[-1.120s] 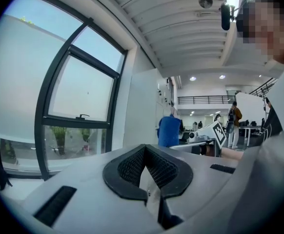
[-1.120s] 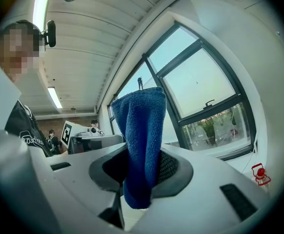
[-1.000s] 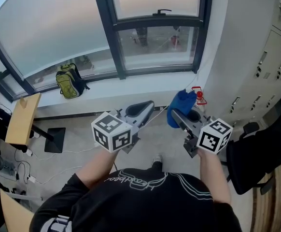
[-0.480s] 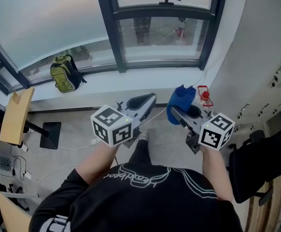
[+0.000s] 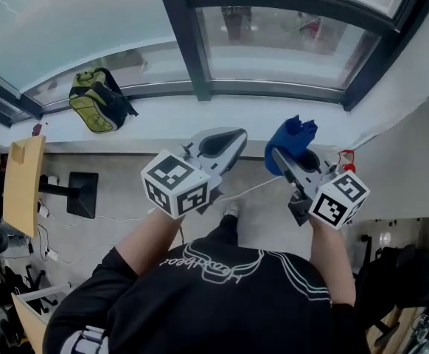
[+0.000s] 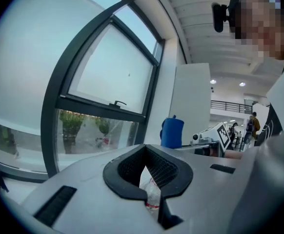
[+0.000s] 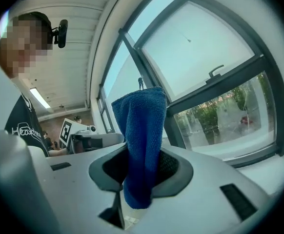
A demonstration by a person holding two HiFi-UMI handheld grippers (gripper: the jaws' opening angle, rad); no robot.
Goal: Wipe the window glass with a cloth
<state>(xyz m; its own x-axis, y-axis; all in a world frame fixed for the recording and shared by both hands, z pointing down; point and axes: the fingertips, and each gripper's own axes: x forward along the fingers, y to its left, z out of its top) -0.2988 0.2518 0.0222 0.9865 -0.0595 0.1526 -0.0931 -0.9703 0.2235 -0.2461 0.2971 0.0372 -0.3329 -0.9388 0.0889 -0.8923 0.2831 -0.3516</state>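
Holding the blue cloth clenched upright in the right tool, free end toward the window glass, seemingly ready to wipe; left tool closed, empty, alongside.

Big dark-framed windows on the far side, green backpack on the white ledge, wooden desk left.

We wore a black short-sleeved T-shirt with white lettering and thin white curved lines across it. Our left tongs and right tongs were pale grey shells with black mesh-lined pads. The left cube and right cube were white with black square markers.
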